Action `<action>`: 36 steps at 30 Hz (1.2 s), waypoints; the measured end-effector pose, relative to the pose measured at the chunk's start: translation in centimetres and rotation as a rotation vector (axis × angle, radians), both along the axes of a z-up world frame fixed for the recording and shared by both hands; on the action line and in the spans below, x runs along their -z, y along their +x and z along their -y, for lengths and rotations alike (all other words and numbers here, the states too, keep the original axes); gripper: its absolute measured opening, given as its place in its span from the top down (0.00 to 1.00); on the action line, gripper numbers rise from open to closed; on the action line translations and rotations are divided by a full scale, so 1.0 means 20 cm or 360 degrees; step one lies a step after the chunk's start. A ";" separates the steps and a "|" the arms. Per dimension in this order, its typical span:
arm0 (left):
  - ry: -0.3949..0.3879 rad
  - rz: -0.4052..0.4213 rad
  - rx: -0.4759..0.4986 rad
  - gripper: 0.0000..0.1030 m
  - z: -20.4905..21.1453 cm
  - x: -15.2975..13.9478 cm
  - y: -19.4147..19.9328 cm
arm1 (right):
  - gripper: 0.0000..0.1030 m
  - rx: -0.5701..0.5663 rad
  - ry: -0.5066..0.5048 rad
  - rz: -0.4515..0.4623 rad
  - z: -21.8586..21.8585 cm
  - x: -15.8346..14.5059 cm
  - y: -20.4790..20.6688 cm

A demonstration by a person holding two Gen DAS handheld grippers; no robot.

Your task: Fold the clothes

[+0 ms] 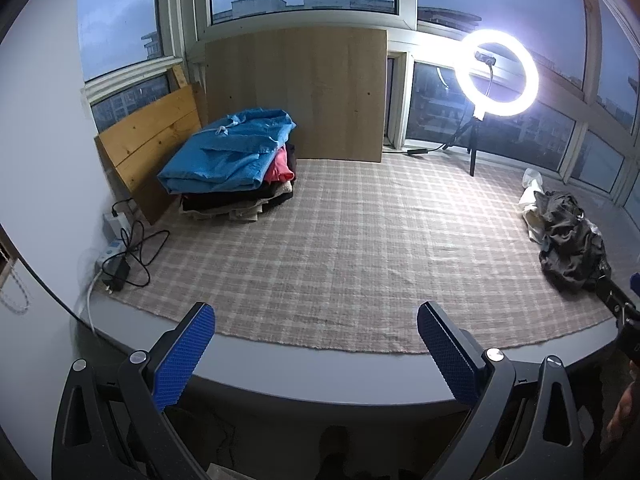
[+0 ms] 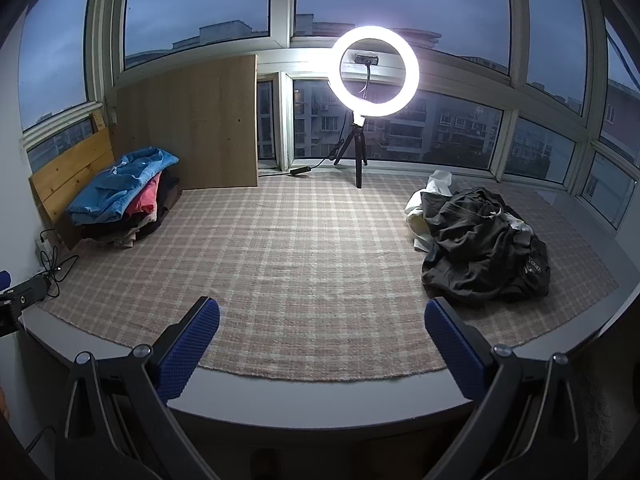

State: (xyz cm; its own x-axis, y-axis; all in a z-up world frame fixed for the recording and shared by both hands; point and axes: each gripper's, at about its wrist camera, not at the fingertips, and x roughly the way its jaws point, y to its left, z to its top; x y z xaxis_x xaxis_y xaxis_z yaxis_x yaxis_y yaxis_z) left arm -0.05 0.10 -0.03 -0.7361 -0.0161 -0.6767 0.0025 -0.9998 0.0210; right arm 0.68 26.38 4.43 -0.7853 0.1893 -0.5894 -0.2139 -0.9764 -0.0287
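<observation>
At 10 o'clock we see the folded stack topped by a blue garment; at 2 o'clock a crumpled dark clothes pile on the plaid mat; left gripper and right gripper both spread wide, empty.

Two grippers are showing, each spreading two blue-padded fingers; two clothing heaps are lying on one checked cloth: one folded stack, one crumpled pile; one ring light is glowing; two wooden boards are leaning
</observation>
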 end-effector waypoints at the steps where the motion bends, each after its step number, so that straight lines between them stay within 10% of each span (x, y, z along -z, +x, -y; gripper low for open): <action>1: 0.0000 0.0001 0.0007 0.01 -0.01 0.00 0.00 | 0.00 0.0001 -0.0002 -0.0001 0.00 0.00 0.00; 36: 0.0046 -0.0013 0.0326 0.02 -0.19 -0.02 -0.57 | 0.00 0.0277 0.0032 0.0008 -0.16 -0.03 -0.43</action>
State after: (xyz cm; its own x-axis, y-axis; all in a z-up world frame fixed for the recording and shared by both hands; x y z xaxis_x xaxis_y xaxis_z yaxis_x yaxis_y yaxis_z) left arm -11.52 3.91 0.41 -0.7273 0.1540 -0.6688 -0.2009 -0.9796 -0.0070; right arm -7.86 29.61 5.05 -0.7369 0.3340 -0.5877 -0.3793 -0.9240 -0.0495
